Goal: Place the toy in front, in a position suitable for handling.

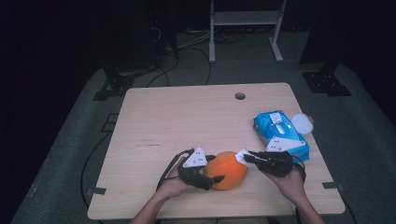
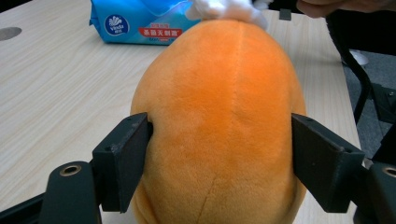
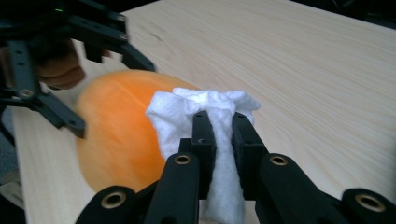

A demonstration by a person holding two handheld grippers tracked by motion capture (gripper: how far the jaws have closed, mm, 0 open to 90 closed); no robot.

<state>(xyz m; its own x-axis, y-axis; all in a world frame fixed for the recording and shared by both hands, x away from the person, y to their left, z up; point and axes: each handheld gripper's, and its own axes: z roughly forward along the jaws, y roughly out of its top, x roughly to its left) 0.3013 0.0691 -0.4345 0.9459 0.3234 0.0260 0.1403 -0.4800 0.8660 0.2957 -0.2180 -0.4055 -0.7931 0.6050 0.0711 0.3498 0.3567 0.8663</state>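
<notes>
While the orange plush fruit (image 1: 226, 169) lies on its side near the front edge of the wooden table (image 1: 187, 116), both grippers work on it from opposite ends. Left gripper (image 1: 212, 181) straddles the plush at its near-left end; in the left gripper view its two black jaws sit against the fabric on either flank, pads touching the pile without visibly denting it, so this reads as a light hold. Right gripper (image 1: 246, 157) comes in from the right, jaws clamped tight on a crumpled white tissue (image 3: 205, 116). In the right gripper view the tissue bunches out above the jaw tips and presses on the plush's upper right end.

Surroundings: a blue pack of wet wipes (image 1: 280, 133) lies behind and to the right of the right hand (image 1: 292, 182), close to the gripper's grey plate but apart from the plush. A round white lid (image 1: 302, 123) rests just beside the pack at the table's right edge. A cable hole (image 1: 240, 96) sits far back in the tabletop. Nothing stands between either gripper and the plush. Beyond the table, a white stand (image 1: 245, 21) and loose cables (image 1: 187, 51) lie on the grey floor.
</notes>
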